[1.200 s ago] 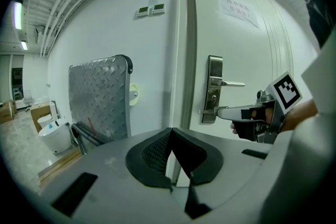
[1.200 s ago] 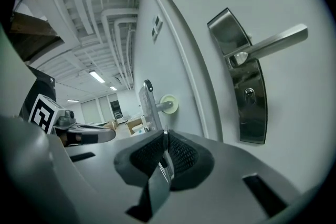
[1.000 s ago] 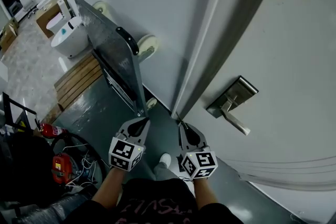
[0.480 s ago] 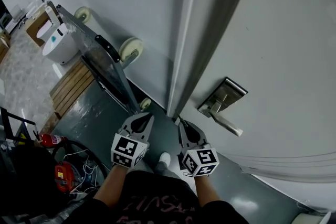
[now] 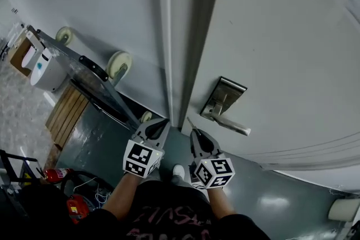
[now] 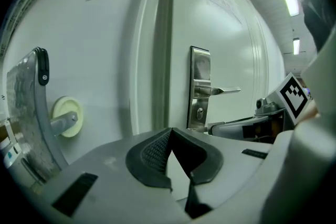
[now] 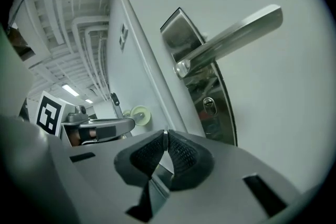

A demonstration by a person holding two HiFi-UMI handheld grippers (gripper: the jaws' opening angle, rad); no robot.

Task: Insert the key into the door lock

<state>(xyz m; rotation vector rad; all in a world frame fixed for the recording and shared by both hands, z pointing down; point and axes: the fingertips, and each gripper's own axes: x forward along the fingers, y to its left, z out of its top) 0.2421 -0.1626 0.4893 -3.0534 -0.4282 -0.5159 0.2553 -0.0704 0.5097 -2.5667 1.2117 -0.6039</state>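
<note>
We have swung closer to the door (image 5: 281, 36): our right gripper (image 5: 195, 132) pinches the key (image 5: 189, 121) near the lock (image 7: 209, 106), not yet in (left gripper (image 5: 160, 123) closed, empty); insertion looks next.

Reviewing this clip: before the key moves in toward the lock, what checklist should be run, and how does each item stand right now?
1. Key gripped: ok. The right tongs are shut on the key, its tip poking out ahead.
2. Keyhole visible and unobstructed: ok. The keyhole sits on the metal plate, below the lever handle.
3. Key at the keyhole: not ok. The tip is clearly short of the plate.
4. Blade lined up with the slot: cannot tell.
5. Left tongs out of the way: ok. They are shut, empty and left of the lock.
</note>
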